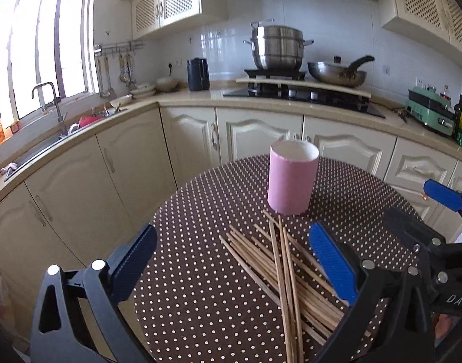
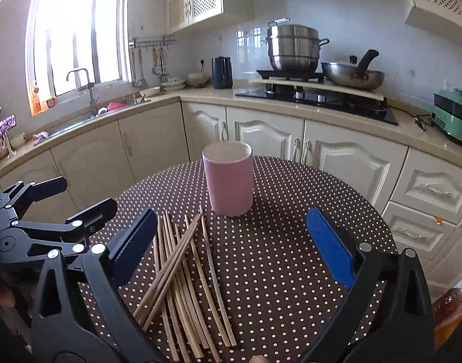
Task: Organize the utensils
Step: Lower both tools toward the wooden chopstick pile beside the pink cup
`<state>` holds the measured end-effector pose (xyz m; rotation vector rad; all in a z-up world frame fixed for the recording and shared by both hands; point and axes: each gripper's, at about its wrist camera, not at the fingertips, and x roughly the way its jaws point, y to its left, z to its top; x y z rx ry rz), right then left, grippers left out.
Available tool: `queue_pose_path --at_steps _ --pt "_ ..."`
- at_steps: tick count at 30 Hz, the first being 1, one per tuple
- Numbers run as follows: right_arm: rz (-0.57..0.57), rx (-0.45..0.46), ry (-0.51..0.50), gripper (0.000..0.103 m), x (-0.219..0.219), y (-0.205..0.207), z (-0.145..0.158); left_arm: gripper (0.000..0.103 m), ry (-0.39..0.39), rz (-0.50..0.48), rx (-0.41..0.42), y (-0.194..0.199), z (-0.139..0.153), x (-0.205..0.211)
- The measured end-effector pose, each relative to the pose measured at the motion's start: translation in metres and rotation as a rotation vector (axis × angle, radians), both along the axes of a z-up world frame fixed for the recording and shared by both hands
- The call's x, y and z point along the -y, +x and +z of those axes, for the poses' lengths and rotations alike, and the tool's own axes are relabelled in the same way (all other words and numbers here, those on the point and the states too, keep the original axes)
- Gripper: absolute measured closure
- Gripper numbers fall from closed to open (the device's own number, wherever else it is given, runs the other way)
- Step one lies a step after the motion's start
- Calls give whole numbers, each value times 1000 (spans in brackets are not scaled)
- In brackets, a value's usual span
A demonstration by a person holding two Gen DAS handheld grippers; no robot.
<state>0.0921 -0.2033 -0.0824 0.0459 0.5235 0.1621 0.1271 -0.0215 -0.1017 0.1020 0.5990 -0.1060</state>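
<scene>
A pink cylindrical holder [image 1: 292, 178] [image 2: 228, 178] stands upright and looks empty near the far side of a round table with a brown polka-dot cloth [image 1: 206, 211] [image 2: 285, 242]. In front of it lies a loose pile of several wooden chopsticks [image 1: 287, 269] [image 2: 182, 272]. My left gripper [image 1: 234, 260] is open, hovering over the pile's left part with nothing between its blue pads. Over the cloth to the right of the pile, my right gripper [image 2: 231, 248] is open too and holds nothing. Each gripper shows at the edge of the other's view.
Cream kitchen cabinets wrap around behind the table. On the counter are a sink with a tap [image 1: 47, 103], a dark kettle [image 1: 198, 74], a hob with a steel pot [image 1: 278, 47] and a wok [image 1: 337, 74], and a green appliance [image 1: 430, 110].
</scene>
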Motion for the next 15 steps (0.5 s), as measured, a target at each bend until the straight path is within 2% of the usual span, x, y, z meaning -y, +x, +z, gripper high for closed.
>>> queue_pose_path --at_steps 2,5,10,15 --pt "5 -46 -31 6 -2 8 -14 4 3 -28 -79 11 -21 2" --pt "3 -104 -67 6 -1 18 -35 4 26 -47 -153 22 -48 6" --pt "-2 -167 -72 6 5 28 -57 5 98 -58 -219 31 -77 17" --pt "2 -196 -57 6 9 33 -67 7 90 -65 -269 36 -92 15"
